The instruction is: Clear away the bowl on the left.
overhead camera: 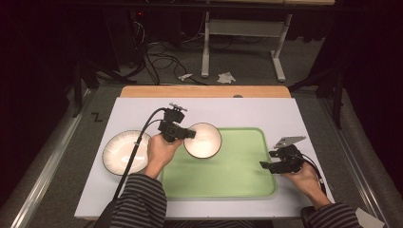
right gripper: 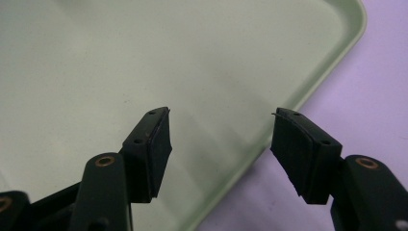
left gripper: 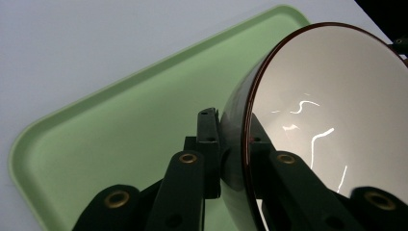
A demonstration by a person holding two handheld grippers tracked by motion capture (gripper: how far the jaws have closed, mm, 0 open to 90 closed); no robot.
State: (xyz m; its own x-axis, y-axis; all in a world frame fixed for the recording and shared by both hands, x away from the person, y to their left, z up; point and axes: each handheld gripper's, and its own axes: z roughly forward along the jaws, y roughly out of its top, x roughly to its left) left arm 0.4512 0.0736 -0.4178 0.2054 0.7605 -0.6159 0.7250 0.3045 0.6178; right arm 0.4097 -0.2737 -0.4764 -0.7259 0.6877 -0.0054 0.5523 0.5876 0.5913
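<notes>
The bowl (overhead camera: pixel 203 140), cream-white inside with a dark outer wall and a thin brown rim, was held over the far left corner of the green tray (overhead camera: pixel 237 180), its mouth facing upward in the high view. The left tool (overhead camera: pixel 186 134) was clamped on the bowl's wall at the left side of the rim. In the left gripper view one jaw lay against the dark outside of the bowl (left gripper: pixel 332 110) and the other against the pale inside, with the rim between them, and the left tool (left gripper: pixel 235 144) was seen closed tight on it. Beyond the bowl in that view the tray (left gripper: pixel 120 139) ran off to a rounded corner, with the white surface behind it. Whether the bowl's base touched the tray could not be told.

The tray lay on the white sheet covering the bench (overhead camera: pixel 214 107), toward the near right part of it. A second dish, a ribbed white bowl (overhead camera: pixel 125 152), rested on the sheet just beside the tray's left edge, near the person's left hand (overhead camera: pixel 161 152).

The right tool (overhead camera: pixel 267 166) was at the tray's right edge, in the right hand (overhead camera: pixel 304 180). In the right gripper view the right tool (right gripper: pixel 219 144) had its jaws wide apart with nothing between them, spanning the rim of the tray (right gripper: pixel 240 72).
</notes>
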